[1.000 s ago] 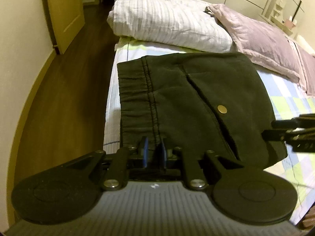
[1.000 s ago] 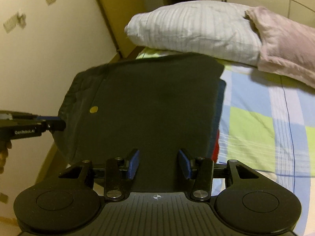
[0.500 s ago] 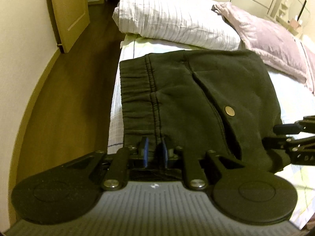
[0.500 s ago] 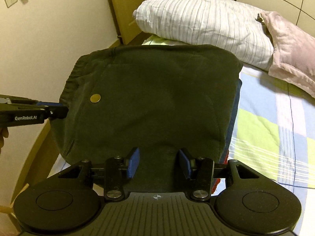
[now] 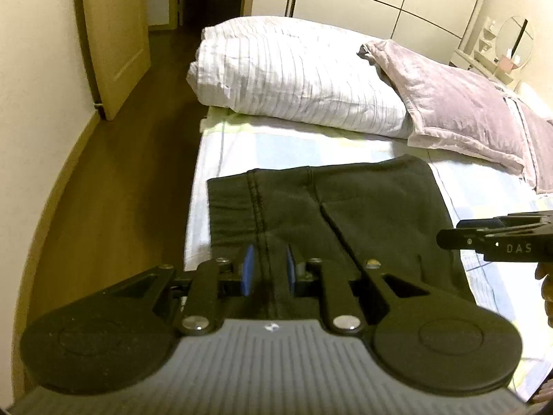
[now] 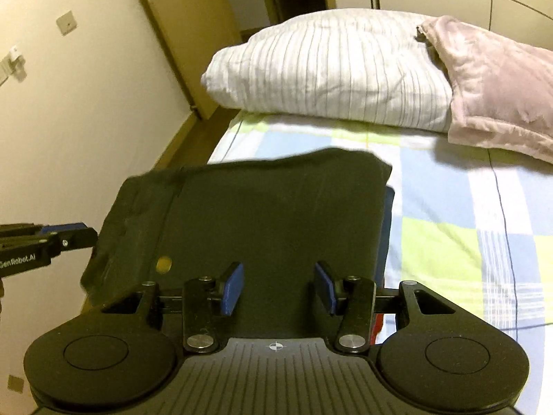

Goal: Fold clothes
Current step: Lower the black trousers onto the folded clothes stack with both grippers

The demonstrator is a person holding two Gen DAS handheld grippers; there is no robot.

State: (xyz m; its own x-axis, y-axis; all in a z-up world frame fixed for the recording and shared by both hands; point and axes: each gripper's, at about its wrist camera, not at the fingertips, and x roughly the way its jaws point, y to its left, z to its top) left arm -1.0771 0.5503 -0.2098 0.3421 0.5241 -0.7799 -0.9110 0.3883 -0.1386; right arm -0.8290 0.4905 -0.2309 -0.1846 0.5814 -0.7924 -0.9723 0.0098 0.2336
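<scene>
Dark folded trousers (image 5: 345, 214) (image 6: 276, 214) with a brass button (image 5: 371, 262) lie flat at the bed's left edge. They rest on other folded clothes, of which a blue edge (image 6: 390, 214) and a red bit (image 6: 379, 323) stick out. My left gripper (image 5: 269, 269) is shut on the waistband, and the stitched seam runs between its blue pads. In the right wrist view its tip (image 6: 91, 237) meets the trousers' left edge. My right gripper (image 6: 278, 288) stands open over the near edge of the cloth. Seen from the left wrist, the right gripper (image 5: 446, 238) is just off the trousers' right side.
A white striped pillow (image 5: 293, 76) and a pink pillow (image 5: 466, 110) lie at the head of the bed. The checked sheet (image 6: 466, 224) spreads out to the right. Left of the bed are the wood floor (image 5: 121, 190), a wall and an open door (image 5: 114, 34).
The trousers have come down flat and sit lower in both views. The button is now close to both grippers. The left pads stand slightly wider. The right gripper has come off the cloth's edge.
</scene>
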